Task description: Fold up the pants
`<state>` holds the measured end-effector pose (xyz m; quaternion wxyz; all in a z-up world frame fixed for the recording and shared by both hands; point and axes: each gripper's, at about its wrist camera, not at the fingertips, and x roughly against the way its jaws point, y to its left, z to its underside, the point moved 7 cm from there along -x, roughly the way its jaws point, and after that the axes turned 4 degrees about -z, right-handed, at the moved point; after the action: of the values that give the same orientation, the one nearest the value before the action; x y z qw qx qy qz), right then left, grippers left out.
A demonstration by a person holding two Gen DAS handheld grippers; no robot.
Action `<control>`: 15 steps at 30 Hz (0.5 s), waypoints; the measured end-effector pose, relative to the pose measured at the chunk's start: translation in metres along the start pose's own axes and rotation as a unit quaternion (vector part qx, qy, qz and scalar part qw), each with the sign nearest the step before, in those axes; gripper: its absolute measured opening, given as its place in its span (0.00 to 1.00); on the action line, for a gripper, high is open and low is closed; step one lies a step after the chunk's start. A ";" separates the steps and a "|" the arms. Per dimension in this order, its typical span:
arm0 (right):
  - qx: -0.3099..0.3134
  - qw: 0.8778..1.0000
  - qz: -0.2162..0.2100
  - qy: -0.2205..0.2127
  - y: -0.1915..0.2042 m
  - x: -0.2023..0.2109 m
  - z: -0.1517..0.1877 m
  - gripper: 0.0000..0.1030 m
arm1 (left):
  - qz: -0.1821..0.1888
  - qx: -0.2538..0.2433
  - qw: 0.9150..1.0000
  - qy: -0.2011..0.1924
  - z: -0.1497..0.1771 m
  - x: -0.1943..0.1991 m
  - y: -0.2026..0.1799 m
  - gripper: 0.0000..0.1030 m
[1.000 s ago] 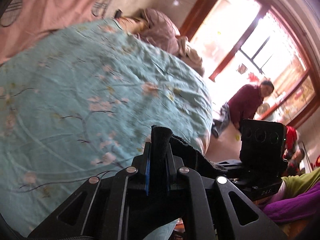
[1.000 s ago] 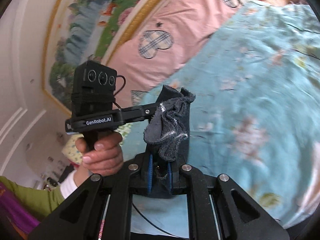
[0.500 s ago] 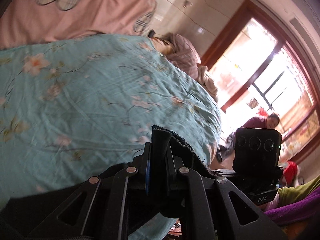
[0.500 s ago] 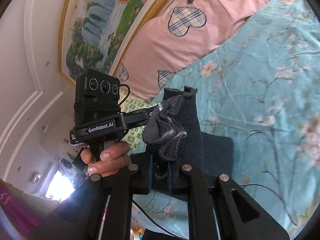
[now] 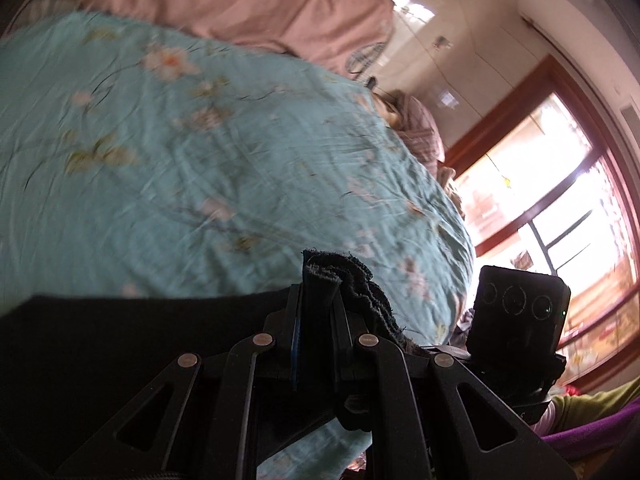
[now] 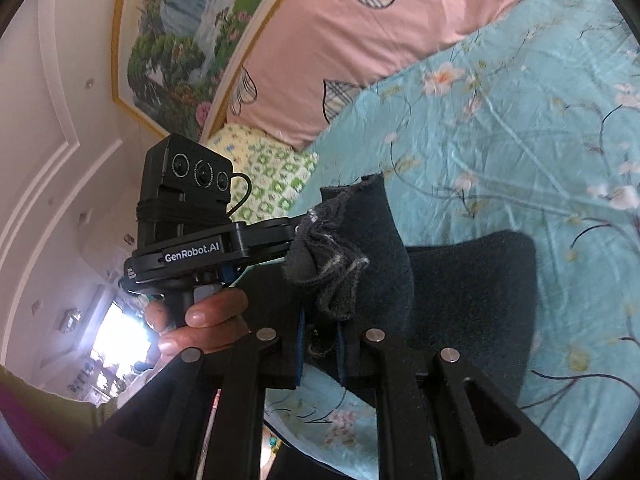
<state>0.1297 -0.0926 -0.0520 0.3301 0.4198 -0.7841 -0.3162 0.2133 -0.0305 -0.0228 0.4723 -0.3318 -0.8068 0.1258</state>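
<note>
1. While both tools clamp the dark pants (image 6: pixel 460 292), the left hand-held gripper (image 5: pixel 316 320) is closed on a frayed edge of the cloth, and the right hand-held gripper (image 6: pixel 320 344) is closed on a bunched hem beside it.
2. Most of the pants hang and trail below the two grips, with a broad dark panel lying over the blue flowered bed cover (image 5: pixel 192 168); the two held edges sit close together, above the bed.
3. Likely risk: the bunched hem in the right grip looks thick and crumpled, so it may slide out if the pull gets uneven, and the fold would then land crooked.
4. Another risk, as I judge it: the left view is blurred, which suggests quick motion; a fast swing could drag the lower panel into wrinkles on the cover.
5. A pink pillow (image 6: pixel 360 40) lies at the head of the bed, well apart from the cloth.
6. No basket, box or drawer shows in either view, so nothing is held in a container.
</note>
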 end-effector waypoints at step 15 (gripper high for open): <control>-0.007 0.997 0.028 0.065 -0.015 -0.045 0.025 0.28 | -0.039 0.068 0.997 0.005 0.032 -0.004 0.058 0.08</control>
<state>0.1356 -0.0547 -0.0894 0.3925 0.4151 -0.7699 -0.2845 0.2122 0.0137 -0.0726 0.5021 -0.2679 -0.8066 0.1599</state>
